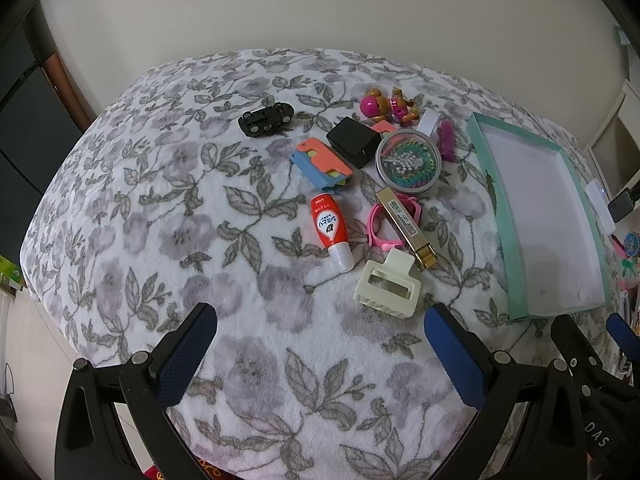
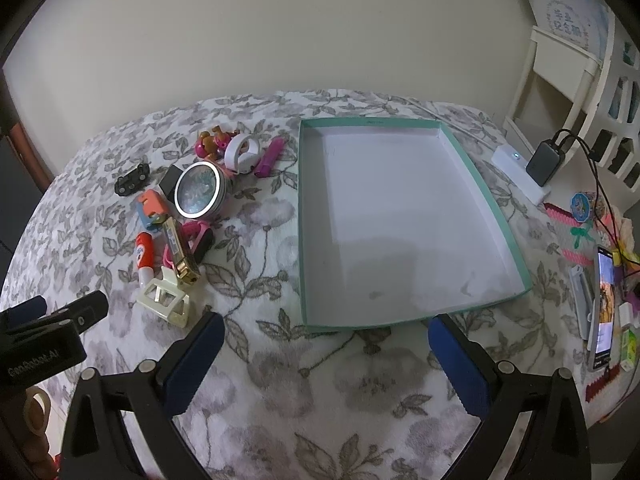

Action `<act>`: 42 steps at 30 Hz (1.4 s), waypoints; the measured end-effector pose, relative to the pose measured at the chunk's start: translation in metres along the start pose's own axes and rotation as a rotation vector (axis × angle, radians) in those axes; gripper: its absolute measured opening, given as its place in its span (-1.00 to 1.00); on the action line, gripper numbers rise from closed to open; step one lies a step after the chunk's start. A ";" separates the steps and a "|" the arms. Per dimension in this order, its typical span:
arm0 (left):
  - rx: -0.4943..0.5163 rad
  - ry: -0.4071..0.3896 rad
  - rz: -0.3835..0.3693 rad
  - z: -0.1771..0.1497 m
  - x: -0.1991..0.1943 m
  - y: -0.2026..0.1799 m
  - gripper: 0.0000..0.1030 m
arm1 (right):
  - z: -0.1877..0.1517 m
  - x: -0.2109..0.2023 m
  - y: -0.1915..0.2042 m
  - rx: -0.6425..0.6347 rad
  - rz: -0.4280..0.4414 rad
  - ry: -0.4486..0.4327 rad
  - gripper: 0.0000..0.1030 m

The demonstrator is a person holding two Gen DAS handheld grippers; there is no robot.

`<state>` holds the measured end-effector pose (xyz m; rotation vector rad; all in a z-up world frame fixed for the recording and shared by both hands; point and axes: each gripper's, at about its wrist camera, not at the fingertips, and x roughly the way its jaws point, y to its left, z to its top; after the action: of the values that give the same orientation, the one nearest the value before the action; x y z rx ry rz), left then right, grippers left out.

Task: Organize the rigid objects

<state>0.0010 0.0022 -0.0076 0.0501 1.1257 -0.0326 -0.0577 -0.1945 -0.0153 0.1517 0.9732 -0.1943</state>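
Observation:
A pile of small rigid items lies on the floral blanket: a cream hair claw (image 1: 388, 288) (image 2: 166, 300), a red tube (image 1: 330, 228) (image 2: 145, 256), a gold bar (image 1: 406, 222) (image 2: 180, 252), a round tin (image 1: 408, 160) (image 2: 199, 194), a black cube (image 1: 352, 142), a toy car (image 1: 266, 118) (image 2: 132, 180). An empty teal box (image 1: 496, 184) (image 2: 308, 240) stands to the right. My left gripper (image 1: 320, 356) is open, just short of the hair claw. My right gripper (image 2: 326, 364) is open before the box's near edge.
Pink glasses (image 1: 380, 224), a pink figure (image 1: 376, 106), a white ring (image 2: 240, 152) and a purple lighter (image 2: 270, 158) lie in the pile. A phone (image 2: 604, 308), a charger (image 2: 544, 158) and clutter sit at the right edge. A tape roll (image 2: 36, 408) lies lower left.

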 end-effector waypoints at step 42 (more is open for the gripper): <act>-0.019 0.025 -0.031 0.012 0.002 -0.001 1.00 | 0.006 -0.001 0.000 0.027 0.015 0.001 1.00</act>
<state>0.0126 0.0002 -0.0043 0.0166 1.1518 -0.0491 -0.0535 -0.1962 -0.0111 0.1840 0.9707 -0.1938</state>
